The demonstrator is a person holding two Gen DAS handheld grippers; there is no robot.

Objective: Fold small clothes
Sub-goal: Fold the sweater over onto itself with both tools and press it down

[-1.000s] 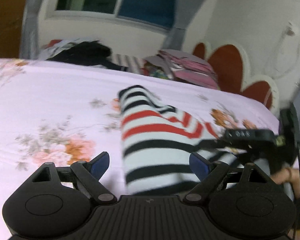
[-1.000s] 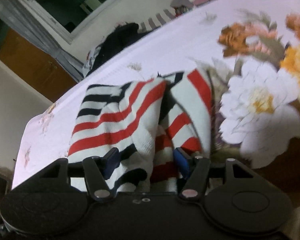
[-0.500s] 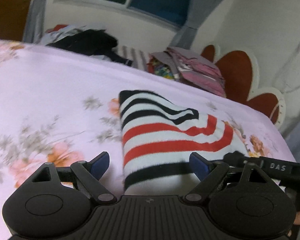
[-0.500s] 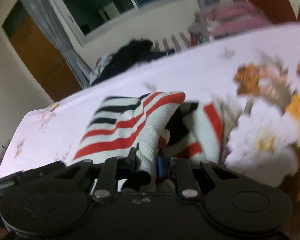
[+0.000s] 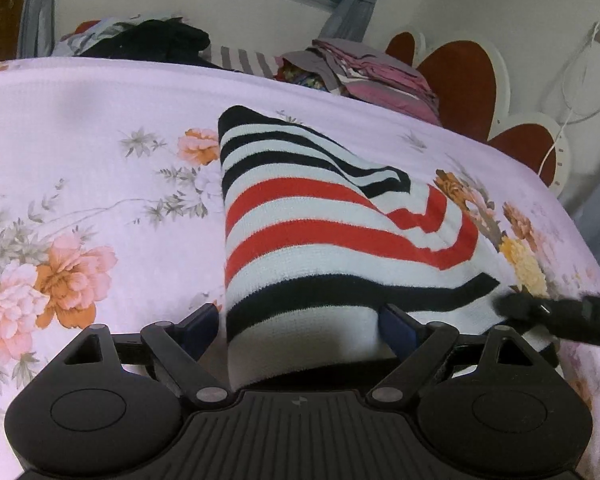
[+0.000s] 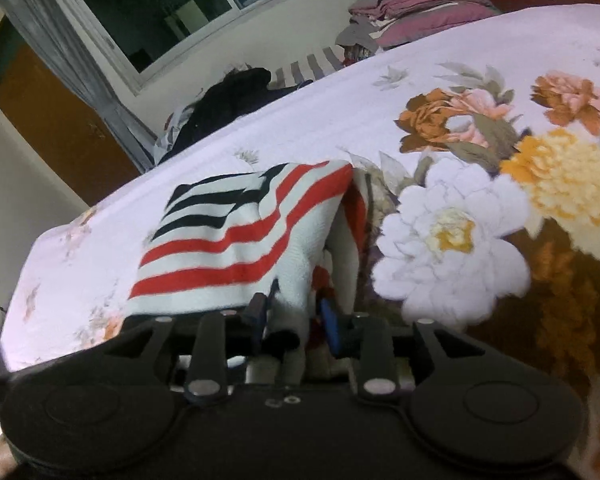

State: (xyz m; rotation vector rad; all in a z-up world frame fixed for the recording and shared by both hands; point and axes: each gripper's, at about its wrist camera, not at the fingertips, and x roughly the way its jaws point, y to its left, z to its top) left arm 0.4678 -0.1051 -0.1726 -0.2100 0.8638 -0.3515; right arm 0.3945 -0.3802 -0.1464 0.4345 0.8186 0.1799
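Between the wide-spread jaws of the left gripper [image 5: 300, 326] lies the near edge of a striped sweater [image 5: 324, 240], red, black and white, folded on a floral bedsheet [image 5: 80, 160]; the pads stand clear of the knit, and the jaws are opening. The right gripper [image 6: 294, 316] has a bunched fold of the same sweater between its narrow jaws, which are also opening; whether the pads press it, I cannot tell.
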